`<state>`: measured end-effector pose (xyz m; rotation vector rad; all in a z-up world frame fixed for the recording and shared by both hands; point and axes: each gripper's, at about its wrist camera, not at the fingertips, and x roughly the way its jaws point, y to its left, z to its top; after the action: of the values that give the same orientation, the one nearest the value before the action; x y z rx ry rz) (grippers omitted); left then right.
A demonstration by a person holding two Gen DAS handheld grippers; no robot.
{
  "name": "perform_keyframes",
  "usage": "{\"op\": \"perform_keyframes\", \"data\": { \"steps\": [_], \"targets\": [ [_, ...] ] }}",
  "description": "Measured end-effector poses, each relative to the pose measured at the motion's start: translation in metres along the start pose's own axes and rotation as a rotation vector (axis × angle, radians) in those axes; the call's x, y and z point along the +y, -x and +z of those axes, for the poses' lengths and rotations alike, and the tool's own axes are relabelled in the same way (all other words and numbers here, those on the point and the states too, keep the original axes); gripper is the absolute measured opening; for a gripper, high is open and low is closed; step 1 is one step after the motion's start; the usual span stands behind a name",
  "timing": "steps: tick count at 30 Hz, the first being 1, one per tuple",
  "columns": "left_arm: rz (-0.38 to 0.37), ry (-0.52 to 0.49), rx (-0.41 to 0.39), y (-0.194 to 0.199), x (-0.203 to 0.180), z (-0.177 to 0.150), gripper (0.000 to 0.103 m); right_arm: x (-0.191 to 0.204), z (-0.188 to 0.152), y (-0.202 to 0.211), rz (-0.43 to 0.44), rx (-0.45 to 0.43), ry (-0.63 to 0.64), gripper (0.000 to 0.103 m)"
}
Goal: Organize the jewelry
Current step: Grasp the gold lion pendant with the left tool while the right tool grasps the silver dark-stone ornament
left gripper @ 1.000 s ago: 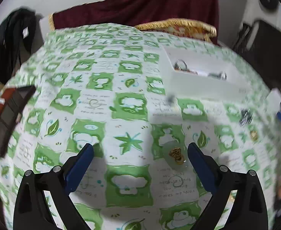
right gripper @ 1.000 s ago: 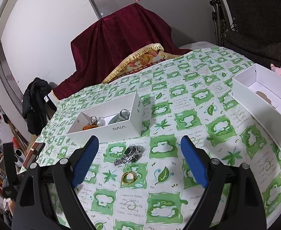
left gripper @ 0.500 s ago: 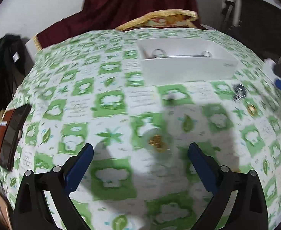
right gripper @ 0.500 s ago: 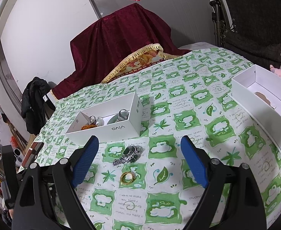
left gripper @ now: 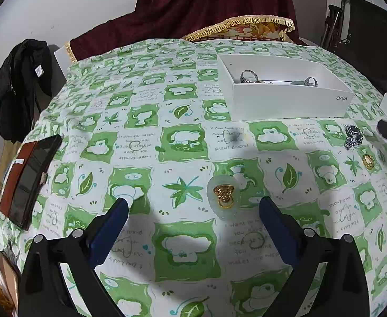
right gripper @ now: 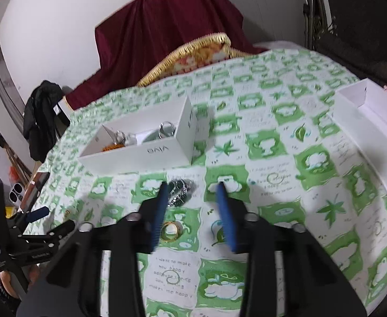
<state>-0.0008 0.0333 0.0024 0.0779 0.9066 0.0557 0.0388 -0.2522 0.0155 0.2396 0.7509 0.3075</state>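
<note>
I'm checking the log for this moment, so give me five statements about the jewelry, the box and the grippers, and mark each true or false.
1. The jade pendant lies on the tablecloth between the fingers of the left gripper. True.
2. The white vivo box is empty. False: rings and other pieces lie inside.
3. The gold ring is inside the box. False: it lies on the cloth, near the right gripper.
4. The dark stone bracelet lies on the cloth in front of the box. True.
5. The left gripper is shut on the pendant. False: its jaws stand wide open, clear of the pendant.
</note>
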Motion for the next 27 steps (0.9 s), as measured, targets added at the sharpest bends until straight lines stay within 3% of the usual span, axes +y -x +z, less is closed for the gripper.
{"op": "perform_keyframes", "data": {
  "steps": [4, 8, 10, 14, 17, 21, 27],
  "targets": [
    [-0.045, 0.054, 0.025, -0.006, 0.01, 0.002, 0.1, -0.003, 0.005, -0.009, -0.025, 0.007, -0.012, 0.033],
    [-0.034, 0.047, 0.021, -0.005, 0.007, 0.002, 0.1, -0.001, 0.014, -0.026, -0.031, 0.047, -0.004, 0.033],
    [-0.041, 0.052, 0.023, -0.006, 0.008, 0.002, 0.1, 0.002, 0.011, -0.039, 0.024, 0.127, 0.003, 0.032],
    [-0.042, 0.051, 0.023, -0.006, 0.009, 0.002, 0.1, 0.015, 0.004, -0.022, 0.207, 0.123, 0.026, 0.028],
    [-0.044, 0.05, 0.023, -0.006, 0.01, 0.002, 0.1, 0.011, 0.004, -0.008, 0.137, 0.058, 0.03, 0.029],
    [-0.039, 0.047, 0.021, -0.006, 0.009, 0.001, 0.1, -0.01, 0.006, -0.012, 0.095, 0.069, -0.056, 0.03],
    [-0.038, 0.045, 0.021, -0.005, 0.008, 0.001, 0.1, 0.013, 0.013, -0.034, 0.059, 0.096, 0.039, 0.03]
  ]
}}
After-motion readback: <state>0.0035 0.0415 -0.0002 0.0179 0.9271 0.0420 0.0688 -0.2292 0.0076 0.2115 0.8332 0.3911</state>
